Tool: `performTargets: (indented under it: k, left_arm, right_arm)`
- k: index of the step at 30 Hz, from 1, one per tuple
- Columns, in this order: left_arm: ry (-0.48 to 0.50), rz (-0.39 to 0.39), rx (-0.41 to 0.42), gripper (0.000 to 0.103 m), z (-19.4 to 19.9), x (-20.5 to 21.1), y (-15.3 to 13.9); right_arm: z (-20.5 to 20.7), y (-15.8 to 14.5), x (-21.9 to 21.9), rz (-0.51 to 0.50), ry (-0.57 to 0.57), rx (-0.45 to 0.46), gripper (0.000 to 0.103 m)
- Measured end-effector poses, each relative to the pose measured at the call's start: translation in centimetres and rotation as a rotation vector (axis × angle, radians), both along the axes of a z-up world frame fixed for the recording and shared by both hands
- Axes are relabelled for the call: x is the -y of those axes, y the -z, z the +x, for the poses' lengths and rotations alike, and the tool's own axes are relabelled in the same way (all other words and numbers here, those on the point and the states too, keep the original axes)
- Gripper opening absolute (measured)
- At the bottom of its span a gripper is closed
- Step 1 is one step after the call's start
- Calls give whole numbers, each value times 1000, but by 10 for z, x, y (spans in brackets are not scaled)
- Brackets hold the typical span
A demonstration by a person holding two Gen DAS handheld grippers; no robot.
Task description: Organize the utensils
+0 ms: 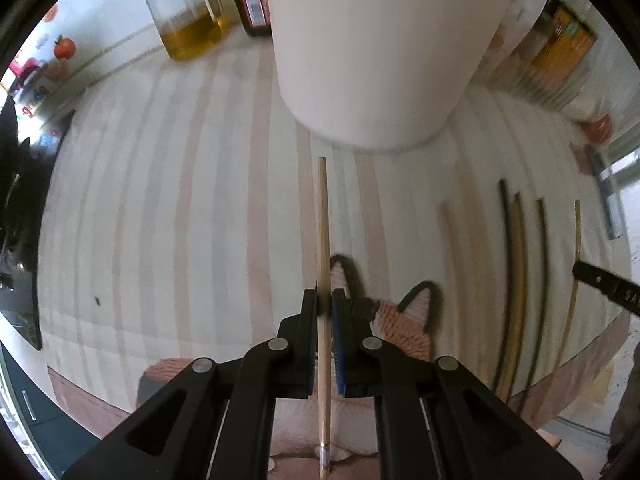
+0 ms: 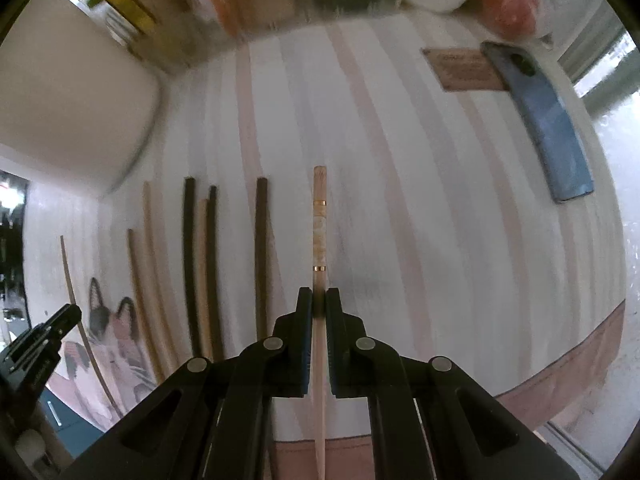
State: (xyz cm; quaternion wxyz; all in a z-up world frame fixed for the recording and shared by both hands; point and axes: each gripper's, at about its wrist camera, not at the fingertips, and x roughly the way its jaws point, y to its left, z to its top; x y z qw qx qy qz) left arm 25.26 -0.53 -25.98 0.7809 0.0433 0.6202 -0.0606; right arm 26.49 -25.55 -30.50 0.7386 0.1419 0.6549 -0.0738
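Note:
My left gripper [image 1: 324,300] is shut on a light wooden chopstick [image 1: 322,220], held above the striped cloth with its tip toward a tall white holder [image 1: 380,52]. My right gripper [image 2: 319,300] is shut on another pale chopstick [image 2: 319,224] with two gold bands, also off the cloth. Several loose chopsticks, dark [image 2: 260,248] and light [image 2: 138,292], lie side by side on the cloth; in the left wrist view this row of chopsticks [image 1: 516,272] lies to the right. The white holder [image 2: 72,100] shows at the left in the right wrist view.
A striped tablecloth [image 1: 160,200] with a cat print [image 1: 404,320] covers the round table. An oil bottle [image 1: 184,8] and a dark bottle [image 1: 252,0] stand behind the holder. A blue phone [image 2: 548,120] and a brown card [image 2: 464,68] lie far right; boxes [image 2: 248,4] and bags [image 2: 508,4] line the back.

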Motion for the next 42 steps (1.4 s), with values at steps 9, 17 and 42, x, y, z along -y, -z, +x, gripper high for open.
performTargets:
  k: [9,17,42]
  left_arm:
    - [0,-44,138,4,-10,1,-63]
    - [-19,-73,249,4,-6,0,-103]
    - [-135,-74,465,4,16,-18,-176]
  right_arm:
    - [-18,-55,-10,13,-2,168,6]
    - [1,-106,-6,-8,-63,323,6]
    - [83,-131,3,293,77,369,7]
